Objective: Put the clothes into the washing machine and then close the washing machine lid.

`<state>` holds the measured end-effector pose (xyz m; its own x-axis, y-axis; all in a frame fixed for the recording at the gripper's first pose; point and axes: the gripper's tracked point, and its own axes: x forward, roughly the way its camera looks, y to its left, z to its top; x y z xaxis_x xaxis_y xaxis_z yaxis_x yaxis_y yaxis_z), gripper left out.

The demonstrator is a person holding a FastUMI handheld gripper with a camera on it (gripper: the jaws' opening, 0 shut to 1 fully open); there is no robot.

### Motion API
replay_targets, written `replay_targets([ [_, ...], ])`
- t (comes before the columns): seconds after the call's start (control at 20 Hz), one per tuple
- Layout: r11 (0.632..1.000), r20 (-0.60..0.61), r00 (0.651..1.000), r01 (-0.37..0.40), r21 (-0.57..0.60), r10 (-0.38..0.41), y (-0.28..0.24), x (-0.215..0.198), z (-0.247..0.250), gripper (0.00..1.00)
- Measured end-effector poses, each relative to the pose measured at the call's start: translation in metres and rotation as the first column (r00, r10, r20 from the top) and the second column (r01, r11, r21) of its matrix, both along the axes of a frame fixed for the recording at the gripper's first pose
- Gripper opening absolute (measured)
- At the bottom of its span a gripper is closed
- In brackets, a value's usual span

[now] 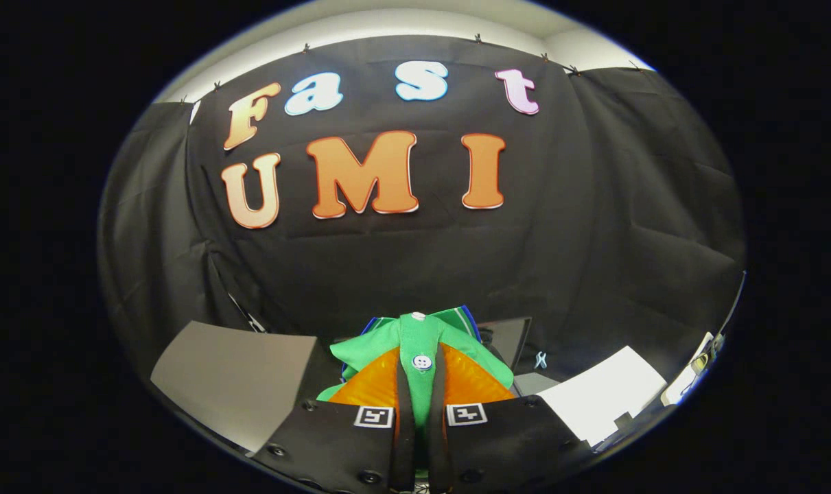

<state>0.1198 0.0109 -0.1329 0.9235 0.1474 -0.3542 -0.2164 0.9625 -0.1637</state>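
A green garment (420, 343) with white buttons and a striped collar is pinched between my two fingers. My gripper (420, 374) is shut on its button placket, and the cloth bunches up just ahead of the fingertips. The garment is lifted, with the booth's black wall behind it. A dark panel (508, 337), perhaps part of the washing machine, stands just beyond the cloth on the right; the cloth hides most of it.
A grey flat board (233, 374) lies to the left of the fingers. A white flat surface (604, 398) lies to their right, with small items (696, 374) at its far edge.
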Motion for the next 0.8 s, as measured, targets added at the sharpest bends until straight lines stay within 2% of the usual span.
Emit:
replay_targets([
  [0.3,1.000,-0.093,0.996,0.005,-0.013,-0.007,-0.037,0.031,-0.061,0.15],
  [0.5,0.999,-0.163,0.987,-0.018,-0.033,0.013,-0.048,0.047,-0.113,0.15],
  [0.8,0.998,-0.288,0.957,-0.051,-0.048,0.035,-0.060,0.062,-0.188,0.15],
])
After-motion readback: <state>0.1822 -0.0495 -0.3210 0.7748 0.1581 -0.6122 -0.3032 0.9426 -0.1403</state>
